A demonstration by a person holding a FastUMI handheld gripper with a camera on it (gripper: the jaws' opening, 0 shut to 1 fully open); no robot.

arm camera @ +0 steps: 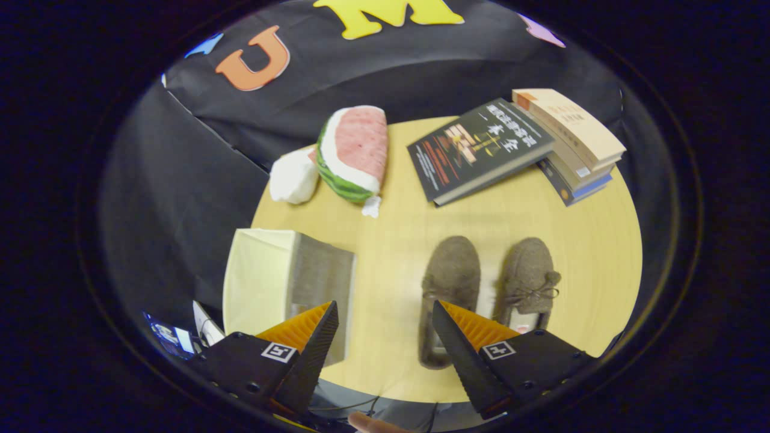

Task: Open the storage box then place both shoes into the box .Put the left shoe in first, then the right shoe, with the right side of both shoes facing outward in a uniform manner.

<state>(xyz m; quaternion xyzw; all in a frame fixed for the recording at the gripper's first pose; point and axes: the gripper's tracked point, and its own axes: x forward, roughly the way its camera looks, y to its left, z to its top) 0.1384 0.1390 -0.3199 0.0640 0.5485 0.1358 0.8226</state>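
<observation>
Tongs [385, 319] gape above table [391, 240]; book [478, 147] cover's print is unreadable.

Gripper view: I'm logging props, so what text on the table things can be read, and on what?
Black book: cover print too blurred.
Tan book: print too blurred.
Laced shoe: insole tag too small.
Gripper, open above the table: square marker tags, no words.

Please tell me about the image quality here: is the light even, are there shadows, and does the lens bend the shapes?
In the gripper view, the light is soft and even on the round table, without glare; the two shoes cast faint shadows. The fisheye lens curves the table's edge and the storage box. The books look slightly blurred. The claw is open, its fingers sharp.
</observation>
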